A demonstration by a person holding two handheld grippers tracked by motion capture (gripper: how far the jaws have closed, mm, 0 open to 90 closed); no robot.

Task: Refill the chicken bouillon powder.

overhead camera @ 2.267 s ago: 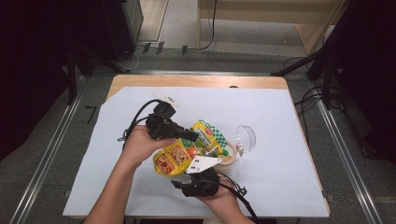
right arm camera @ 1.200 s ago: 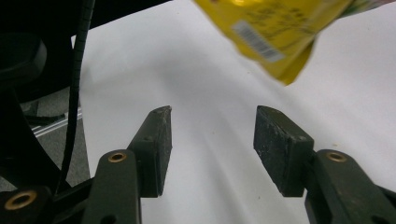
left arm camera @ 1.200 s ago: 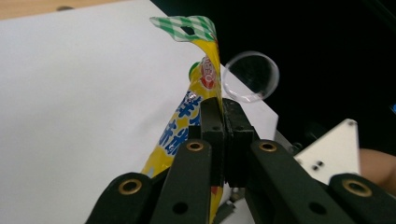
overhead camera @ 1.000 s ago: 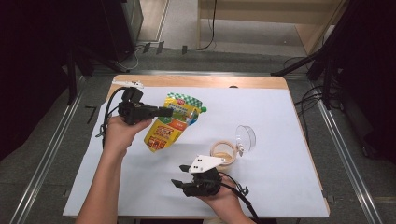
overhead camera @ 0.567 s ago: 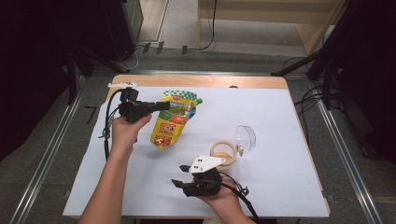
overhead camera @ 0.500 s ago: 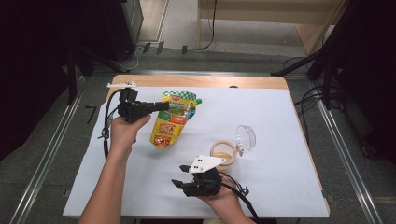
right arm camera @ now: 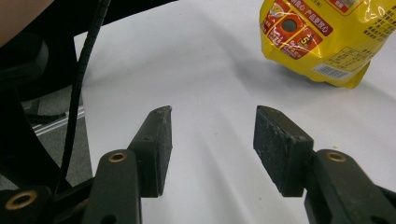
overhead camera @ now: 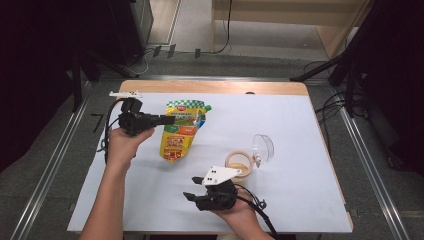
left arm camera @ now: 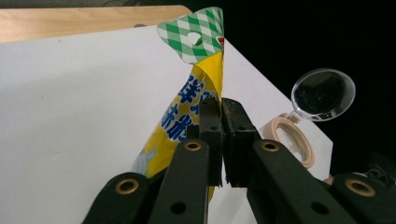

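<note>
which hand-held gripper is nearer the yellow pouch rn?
Left. The left hand-held gripper is clamped on the yellow pouch at its edge. The right hand-held gripper sits open, apart from it, near the table's front edge.

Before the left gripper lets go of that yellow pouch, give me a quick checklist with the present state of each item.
1. Left gripper pinching the edge of the yellow plastic refill pouch with green checked top: ok, jaws shut on it.
2. Pouch bottom down on the white table cover: ok in the right gripper view; full support cannot tell.
3. Right gripper free: ok, jaws open, nothing between them.
4. Small beige round container with its clear hinged lid open, apart from the pouch: ok.
5. Pouch spout sealed: cannot tell.
</note>
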